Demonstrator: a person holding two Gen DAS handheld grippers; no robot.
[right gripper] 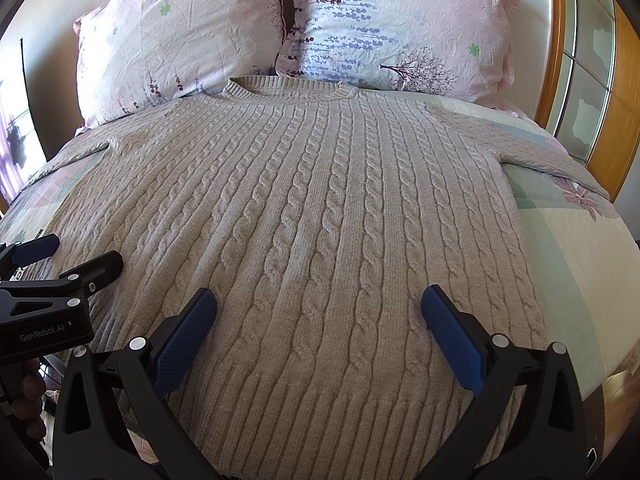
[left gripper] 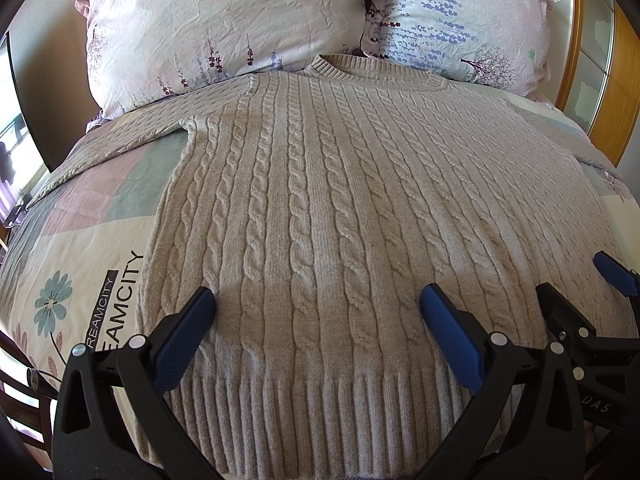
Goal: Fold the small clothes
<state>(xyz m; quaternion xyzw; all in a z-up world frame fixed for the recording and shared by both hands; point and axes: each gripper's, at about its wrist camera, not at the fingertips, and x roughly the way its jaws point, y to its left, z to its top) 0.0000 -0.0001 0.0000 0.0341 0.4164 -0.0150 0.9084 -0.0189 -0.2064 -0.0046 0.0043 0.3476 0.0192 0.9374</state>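
Beige cable-knit sweater (left gripper: 320,200) lies flat, sleeves spread, on a patterned bedspread (left gripper: 80,248) below two pillows (left gripper: 224,28). Left gripper (left gripper: 316,312) and right gripper (right gripper: 318,312) hover side by side above its ribbed hem, jaws spread wide, grasping nothing.

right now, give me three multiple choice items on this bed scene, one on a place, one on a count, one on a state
1. Where does the sweater's collar point?
A. toward the pillows
B. toward the grippers
C. off the bed's side

2. How many pillows are at the head of the bed?
A. one
B. two
C. three

3. How is the left gripper?
A. shut on the hem
B. shut on a sleeve
C. open, holding nothing

Answers:
1. A, the ribbed collar lies just below the pillows.
2. B, the left pillow and the right pillow sit side by side.
3. C, its blue fingers are spread apart above the knit; the right gripper is the same.
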